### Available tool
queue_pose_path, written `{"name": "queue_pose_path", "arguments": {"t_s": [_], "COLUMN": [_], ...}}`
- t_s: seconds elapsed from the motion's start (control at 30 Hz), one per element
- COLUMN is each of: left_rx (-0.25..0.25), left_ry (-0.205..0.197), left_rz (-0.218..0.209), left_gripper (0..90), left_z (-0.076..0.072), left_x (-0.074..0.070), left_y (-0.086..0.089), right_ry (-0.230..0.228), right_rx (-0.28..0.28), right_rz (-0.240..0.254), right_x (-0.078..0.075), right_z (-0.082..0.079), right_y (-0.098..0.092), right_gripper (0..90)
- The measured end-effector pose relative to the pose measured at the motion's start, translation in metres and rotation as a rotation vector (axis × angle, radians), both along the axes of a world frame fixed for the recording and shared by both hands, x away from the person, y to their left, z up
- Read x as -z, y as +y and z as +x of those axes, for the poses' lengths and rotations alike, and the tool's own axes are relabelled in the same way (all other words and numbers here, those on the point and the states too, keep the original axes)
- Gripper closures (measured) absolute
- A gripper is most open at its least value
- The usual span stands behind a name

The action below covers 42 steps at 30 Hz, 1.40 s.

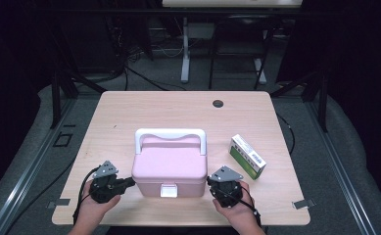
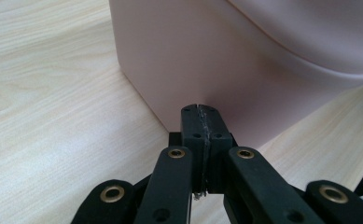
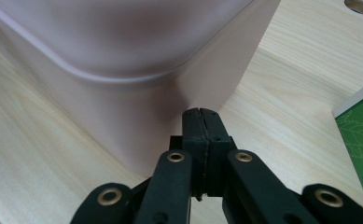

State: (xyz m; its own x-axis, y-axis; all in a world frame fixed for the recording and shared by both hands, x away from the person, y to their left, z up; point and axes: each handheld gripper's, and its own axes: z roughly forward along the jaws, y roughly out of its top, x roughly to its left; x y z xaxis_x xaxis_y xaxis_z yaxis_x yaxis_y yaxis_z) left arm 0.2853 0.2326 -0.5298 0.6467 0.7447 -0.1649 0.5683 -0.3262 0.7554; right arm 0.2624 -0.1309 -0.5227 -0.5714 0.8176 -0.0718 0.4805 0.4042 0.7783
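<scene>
the pink box [image 1: 169, 169] stands in the lower middle of the high view, on the light wooden counter [image 1: 129, 112], a little nearer to the person's edge than to the far edge. its lid is down, a white handle [image 1: 171, 134] lies folded over the far part of the lid, and a small white latch [image 1: 169, 190] sits in the middle of the front wall.

the left hand-held gripper [image 1: 128, 182] is at the lower left corner of the box in the high view, with its tips right at the box wall. in the left gripper view its jaws are pressed together with nothing between them, and the tip [image 2: 201, 112] is just in front of the pink wall near the corner; i cannot tell if it really touches. the left hand [image 1: 94, 208] holds it from the bottom of the frame.

the right hand-held gripper [image 1: 210, 181] is at the lower right corner of the box in the high view. in the right gripper view its jaws are also closed flat on each other, holding nothing, and the tip [image 3: 201, 114] is just beside the rounded corner of the pink box [image 3: 137, 70]. the right hand [image 1: 237, 210] comes from the bottom edge.

to the right of the box, apart from it, a green and white carton [image 1: 247, 156] lies flat on the counter; its green side [image 3: 361, 135] is at the right edge of the right gripper view. near the far edge of the counter, in the upper middle, there is a round dark hole [image 1: 218, 103].
</scene>
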Motion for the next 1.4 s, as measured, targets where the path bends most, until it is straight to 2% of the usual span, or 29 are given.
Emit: {"name": "queue_pose_path", "arguments": {"t_s": [0.3, 0.5, 0.93, 1.07, 1.2, 1.3, 1.4], "left_rx": [0.006, 0.018, 0.019, 0.030, 0.020, 0.022, 0.025], "left_ry": [0.004, 0.006, 0.025, 0.018, 0.048, 0.063, 0.054], "left_rz": [-0.004, -0.007, -0.026, -0.017, -0.037, -0.068, -0.092], "left_gripper": [90.0, 90.0, 90.0, 89.8, 81.7, 75.8, 70.8], "left_z": [-0.010, -0.015, -0.021, -0.020, -0.016, -0.013, -0.012], "left_x": [0.000, 0.000, 0.000, 0.000, 0.001, -0.001, -0.006], "left_y": [-0.001, 0.000, 0.001, 0.002, 0.006, 0.010, 0.016], "right_ry": [-0.005, 0.000, 0.007, 0.014, 0.001, 0.020, 0.025], "right_rx": [-0.005, -0.004, -0.009, -0.014, -0.001, -0.015, -0.014], "right_rz": [-0.011, -0.002, 0.013, 0.023, 0.007, 0.032, 0.040], "right_x": [0.000, 0.000, 0.000, 0.000, 0.001, 0.001, 0.000], "right_z": [-0.013, -0.019, -0.025, -0.024, -0.022, -0.016, -0.013], "right_y": [0.000, -0.002, -0.004, -0.005, -0.006, -0.012, -0.016], "right_gripper": [90.0, 90.0, 90.0, 90.0, 80.5, 75.6, 73.2]}}
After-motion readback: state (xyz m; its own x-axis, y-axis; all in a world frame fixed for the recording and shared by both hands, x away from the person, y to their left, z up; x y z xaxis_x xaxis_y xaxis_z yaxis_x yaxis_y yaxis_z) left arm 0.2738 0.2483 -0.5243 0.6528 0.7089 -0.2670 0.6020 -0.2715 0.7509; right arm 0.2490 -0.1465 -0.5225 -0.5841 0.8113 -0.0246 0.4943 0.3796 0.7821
